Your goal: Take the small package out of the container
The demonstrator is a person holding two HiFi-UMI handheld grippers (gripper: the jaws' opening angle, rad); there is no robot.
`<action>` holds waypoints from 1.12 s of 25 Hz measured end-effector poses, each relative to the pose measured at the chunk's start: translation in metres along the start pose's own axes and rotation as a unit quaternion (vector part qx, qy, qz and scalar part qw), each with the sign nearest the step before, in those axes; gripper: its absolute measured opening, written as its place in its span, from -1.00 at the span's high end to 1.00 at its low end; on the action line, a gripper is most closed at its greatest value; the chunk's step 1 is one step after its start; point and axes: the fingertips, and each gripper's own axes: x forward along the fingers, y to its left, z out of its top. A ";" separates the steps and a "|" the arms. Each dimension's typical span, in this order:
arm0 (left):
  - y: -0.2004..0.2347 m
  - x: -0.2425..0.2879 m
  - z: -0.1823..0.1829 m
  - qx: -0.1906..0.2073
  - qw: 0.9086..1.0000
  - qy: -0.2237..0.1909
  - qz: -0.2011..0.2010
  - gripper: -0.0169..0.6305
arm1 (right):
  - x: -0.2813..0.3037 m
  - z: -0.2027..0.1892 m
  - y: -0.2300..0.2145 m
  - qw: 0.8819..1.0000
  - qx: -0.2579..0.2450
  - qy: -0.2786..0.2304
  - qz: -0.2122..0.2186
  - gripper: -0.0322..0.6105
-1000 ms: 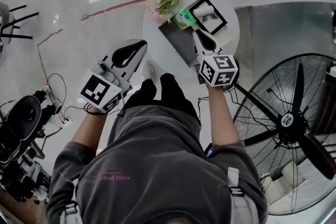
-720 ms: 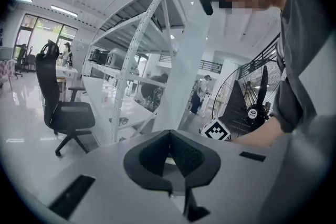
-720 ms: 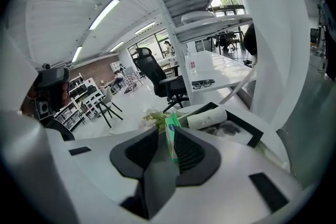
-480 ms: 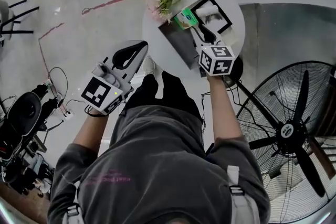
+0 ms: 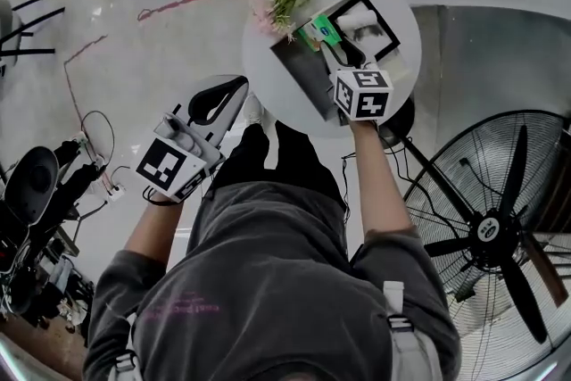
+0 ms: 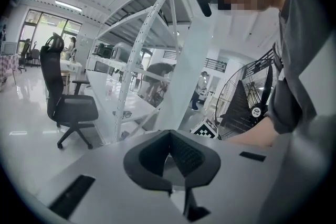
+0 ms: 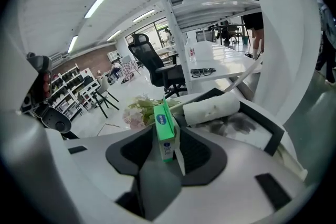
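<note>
On the round white table (image 5: 268,80) the grey container (image 5: 302,74) still holds the small green package (image 5: 314,32), so we judge the lift not yet begun. Our right gripper (image 5: 334,49) has just been opening its jaws. Only the right gripper view shows the package (image 7: 164,128) standing between them, ungripped. Our left gripper (image 5: 237,85), closed and empty, hangs off the table; its view faces shelving (image 6: 152,34) and an office chair (image 6: 65,97).

Flowers (image 5: 272,7) crowd the round worktop's (image 5: 259,71) far left edge, and a black tray (image 5: 382,15) holding a white roll (image 5: 355,18) fills its right. Between them stands the green package (image 5: 314,33); bare worktop shows only at the near left rim.
</note>
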 end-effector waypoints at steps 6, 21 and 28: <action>0.006 -0.006 -0.002 -0.006 1.000 0.006 0.010 0.90 | 0.008 -0.003 0.002 1.000 -0.014 0.015 -0.012 0.47; 0.000 -0.028 0.003 0.002 1.000 -0.015 -0.010 0.90 | -0.028 0.006 0.010 0.999 0.015 -0.031 -0.035 0.58; -0.012 -0.055 0.005 0.016 0.999 -0.003 -0.031 0.90 | -0.068 0.022 0.029 0.997 0.025 -0.065 -0.043 0.58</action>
